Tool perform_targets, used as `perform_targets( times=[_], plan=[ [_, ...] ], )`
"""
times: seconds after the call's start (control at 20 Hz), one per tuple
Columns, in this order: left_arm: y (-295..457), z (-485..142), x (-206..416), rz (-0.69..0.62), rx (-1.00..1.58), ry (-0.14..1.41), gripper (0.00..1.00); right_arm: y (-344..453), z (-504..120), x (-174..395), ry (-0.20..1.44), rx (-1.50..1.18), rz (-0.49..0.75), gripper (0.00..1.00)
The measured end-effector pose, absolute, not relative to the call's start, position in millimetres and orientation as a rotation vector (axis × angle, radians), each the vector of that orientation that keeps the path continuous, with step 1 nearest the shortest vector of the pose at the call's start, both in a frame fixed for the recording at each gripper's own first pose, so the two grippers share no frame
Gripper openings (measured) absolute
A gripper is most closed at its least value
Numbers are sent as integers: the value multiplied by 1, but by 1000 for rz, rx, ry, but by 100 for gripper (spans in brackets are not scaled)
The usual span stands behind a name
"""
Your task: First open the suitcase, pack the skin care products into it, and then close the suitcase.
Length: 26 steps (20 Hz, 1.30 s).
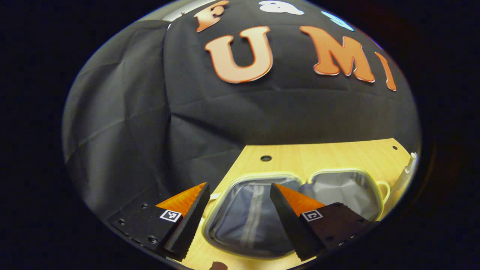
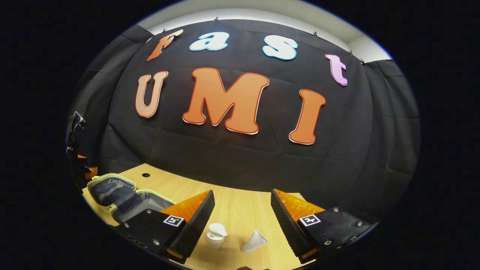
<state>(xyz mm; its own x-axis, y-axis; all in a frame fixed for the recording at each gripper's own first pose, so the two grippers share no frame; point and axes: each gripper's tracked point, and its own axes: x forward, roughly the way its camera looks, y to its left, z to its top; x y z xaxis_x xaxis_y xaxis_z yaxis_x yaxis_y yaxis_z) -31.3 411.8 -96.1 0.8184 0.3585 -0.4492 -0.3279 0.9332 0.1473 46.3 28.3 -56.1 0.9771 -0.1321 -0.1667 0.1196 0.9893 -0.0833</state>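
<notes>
suitcase (image 1: pixel 258 213) already lies open near the desk (image 2: pixel 240 210) edge, and the two small skincare bottles (image 2: pixel 215 234) ahead of the right gripper (image 2: pixel 240 221) look light, slick plastic, so pinch mid-body; both grippers gape wide, left gripper (image 1: pixel 240 213) over the case.

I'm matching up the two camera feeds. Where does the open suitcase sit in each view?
Left gripper view: the open suitcase lies bottom centre, behind the left hand-held gripper.
Right gripper view: the suitcase sits at the lower left edge.
Shared landmark: the round hole in the table, just beyond the suitcase.
</notes>
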Motion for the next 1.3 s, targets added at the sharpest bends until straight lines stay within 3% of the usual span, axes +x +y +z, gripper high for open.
perform_targets(
  times=[0.5,1.3],
  plan=[
    [258,-8,10,207,92,288,100,-16,-76,36,163,-25,-81,95],
    [43,-78,0,-153,126,385,100,-26,-177,24,325,-9,39,96]
  ],
)
